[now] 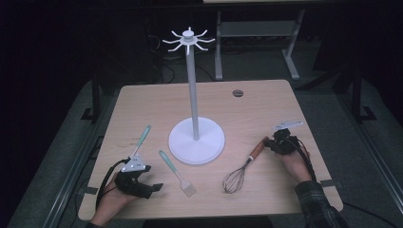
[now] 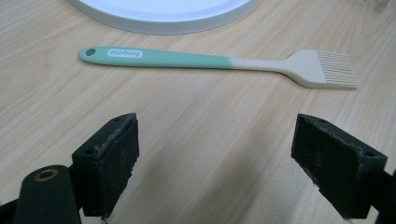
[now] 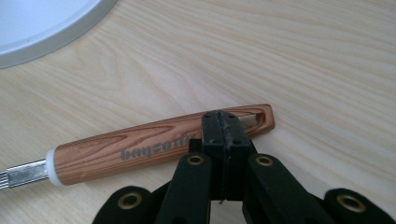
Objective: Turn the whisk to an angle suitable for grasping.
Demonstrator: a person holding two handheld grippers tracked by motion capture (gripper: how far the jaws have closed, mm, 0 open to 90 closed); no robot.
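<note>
On the left, the left gripper [image 1: 153, 187] rests low on the table [image 1: 142, 102] with its jaws spread wide and nothing between them, the teal-handled pastry brush [image 2: 219, 63] lying just ahead of it. A second teal-handled utensil [image 1: 141, 140] lies farther up. In the middle stands one white hanging stand [image 1: 196, 114]. To the right lies one whisk [image 1: 241, 170]; the right gripper [image 3: 223, 126] sits at the far end of its wooden handle, jaws pressed together, pads over the handle's hanging loop. I'd say the whisk is being picked up; next it must be lifted so the loop can reach a stand hook
</note>
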